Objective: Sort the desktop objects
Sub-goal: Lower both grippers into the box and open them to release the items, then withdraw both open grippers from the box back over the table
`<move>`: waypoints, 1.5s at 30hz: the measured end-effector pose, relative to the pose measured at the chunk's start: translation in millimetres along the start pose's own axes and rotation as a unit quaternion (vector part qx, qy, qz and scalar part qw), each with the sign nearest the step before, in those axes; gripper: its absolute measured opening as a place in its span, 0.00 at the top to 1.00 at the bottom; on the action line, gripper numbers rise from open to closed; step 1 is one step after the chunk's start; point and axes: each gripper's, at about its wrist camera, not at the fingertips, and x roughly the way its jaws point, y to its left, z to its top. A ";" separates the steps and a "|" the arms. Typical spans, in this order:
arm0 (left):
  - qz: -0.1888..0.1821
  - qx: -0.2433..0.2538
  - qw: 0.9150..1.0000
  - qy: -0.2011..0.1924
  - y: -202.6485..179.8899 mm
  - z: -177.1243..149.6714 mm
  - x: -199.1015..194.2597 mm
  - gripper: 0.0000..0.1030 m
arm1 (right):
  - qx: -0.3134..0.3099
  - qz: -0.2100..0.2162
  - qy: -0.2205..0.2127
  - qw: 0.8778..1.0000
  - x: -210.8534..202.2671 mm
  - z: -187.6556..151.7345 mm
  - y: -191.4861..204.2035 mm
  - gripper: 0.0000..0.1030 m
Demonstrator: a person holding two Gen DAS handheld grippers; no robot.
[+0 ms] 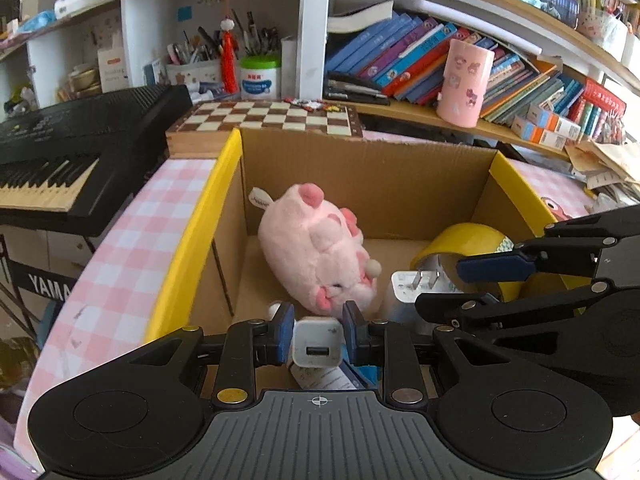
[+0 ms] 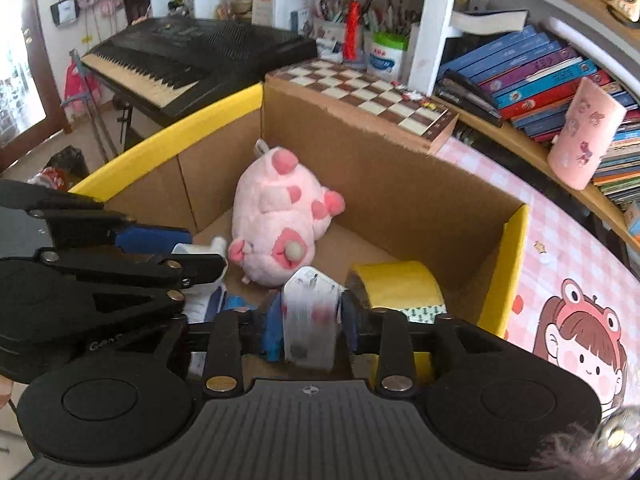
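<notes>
An open cardboard box [image 1: 360,176] holds a pink plush pig [image 1: 316,248] and a yellow tape roll [image 1: 468,240]. My left gripper [image 1: 318,320] is low inside the box, shut on a white USB charger [image 1: 318,346] with its port facing the camera. From the right wrist view, that gripper [image 2: 188,252] comes in at the left. My right gripper [image 2: 310,312] is beside the tape roll [image 2: 396,280]. A white plug adapter [image 2: 310,312] sits blurred between its blue pads [image 2: 274,330], loose rather than pinched. Its prongs [image 1: 422,280] show in the left wrist view.
The box has yellow flaps [image 1: 200,236] and stands on a pink checked tablecloth [image 1: 120,272]. A chessboard [image 1: 272,118] lies behind it, with a black keyboard [image 1: 80,140] to the left. Bookshelves and a pink cup [image 1: 464,80] are behind. A white-and-blue packet [image 1: 328,378] lies under my left gripper.
</notes>
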 end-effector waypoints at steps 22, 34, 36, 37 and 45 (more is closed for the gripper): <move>-0.032 0.028 0.986 -0.164 -11.0 -22.6 -125.4 0.20 | 0.120 -0.112 -0.158 0.974 -121.6 -45.7 13.8 0.49; -0.039 0.056 0.985 -0.156 -27.5 -91.2 -173.7 0.11 | 0.177 -0.170 -0.161 0.956 -183.6 -124.8 57.6 0.42; -0.033 0.061 0.986 -0.154 -30.7 -101.3 -179.0 0.09 | 0.188 -0.177 -0.154 0.954 -191.2 -140.3 64.4 0.41; -0.032 0.063 0.986 -0.151 -32.1 -106.1 -180.7 0.09 | 0.192 -0.181 -0.151 0.953 -194.0 -147.1 67.8 0.41; -0.042 0.066 0.990 -0.114 -41.6 -132.4 -185.2 0.06 | 0.230 -0.204 -0.119 0.944 -210.0 -196.9 90.8 0.36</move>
